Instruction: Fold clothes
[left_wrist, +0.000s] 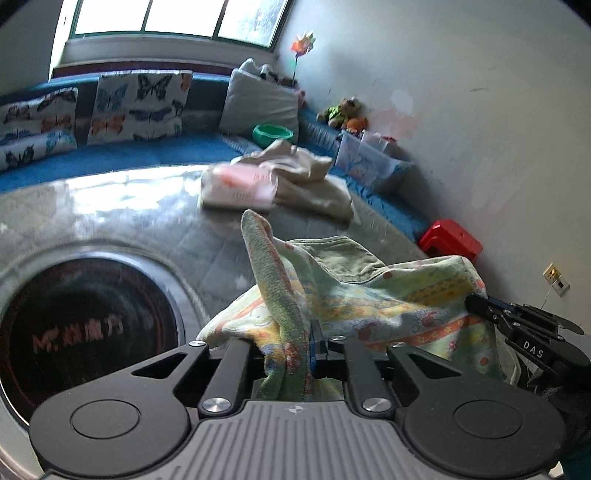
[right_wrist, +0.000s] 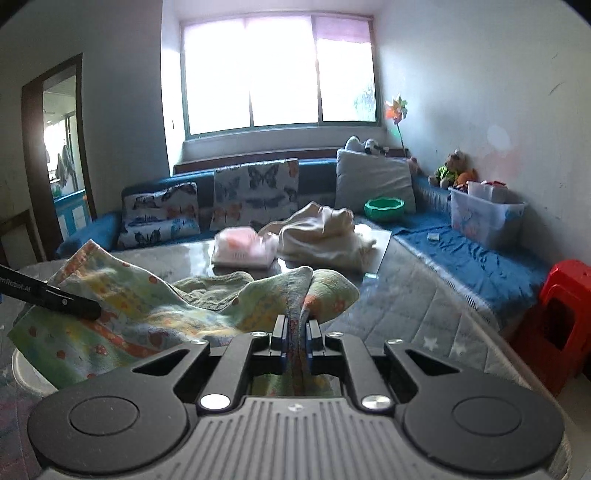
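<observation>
A terry cloth (left_wrist: 388, 295) printed in green, yellow and orange hangs stretched between my two grippers above the table. In the left wrist view, my left gripper (left_wrist: 301, 339) is shut on a bunched edge of it, and a fold stands up past the fingers. My right gripper (left_wrist: 474, 302) holds the cloth's far right corner there. In the right wrist view, my right gripper (right_wrist: 295, 326) is shut on a pinched edge of the cloth (right_wrist: 147, 306). My left gripper (right_wrist: 92, 312) bites its left side. The cloth hides the table under it.
A heap of beige clothes (right_wrist: 325, 236) and a pink folded piece (right_wrist: 243, 247) lie at the table's far side. A dark round inset (left_wrist: 88, 328) sits in the table (left_wrist: 110, 206) on the left. A blue sofa, a green bowl (right_wrist: 384, 208), a plastic box (right_wrist: 484, 218) and a red stool (right_wrist: 557, 314) ring the table.
</observation>
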